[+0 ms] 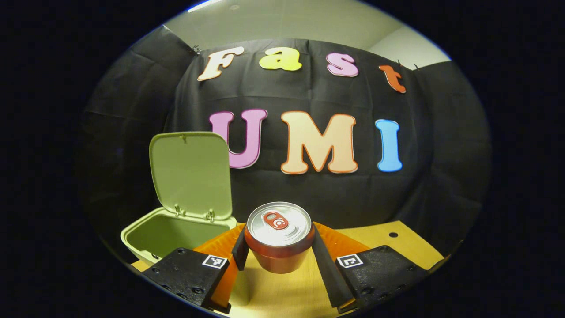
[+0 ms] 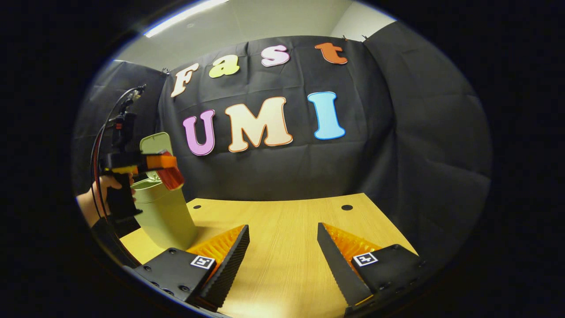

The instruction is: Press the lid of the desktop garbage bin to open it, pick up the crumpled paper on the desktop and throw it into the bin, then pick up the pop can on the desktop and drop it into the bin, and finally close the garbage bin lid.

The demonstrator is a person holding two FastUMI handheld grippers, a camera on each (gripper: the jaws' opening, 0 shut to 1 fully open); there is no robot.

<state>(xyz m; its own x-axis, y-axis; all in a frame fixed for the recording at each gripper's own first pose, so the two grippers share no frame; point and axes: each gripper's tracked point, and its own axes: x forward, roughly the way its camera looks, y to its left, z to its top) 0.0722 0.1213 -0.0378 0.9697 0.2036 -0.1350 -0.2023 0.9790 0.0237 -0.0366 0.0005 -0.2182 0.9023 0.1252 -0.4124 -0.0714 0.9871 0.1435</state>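
We carry the red aluminium pop can, clamped in the left gripper, beside the open pale-green plastic bin; release above its mouth comes next, while the right gripper idles agape.

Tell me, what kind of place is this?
Probably a staged recording booth, not a home: black cloth wall, a bare wooden table, and a person's hand working a handheld gripper that holds a pop can near an open green bin.
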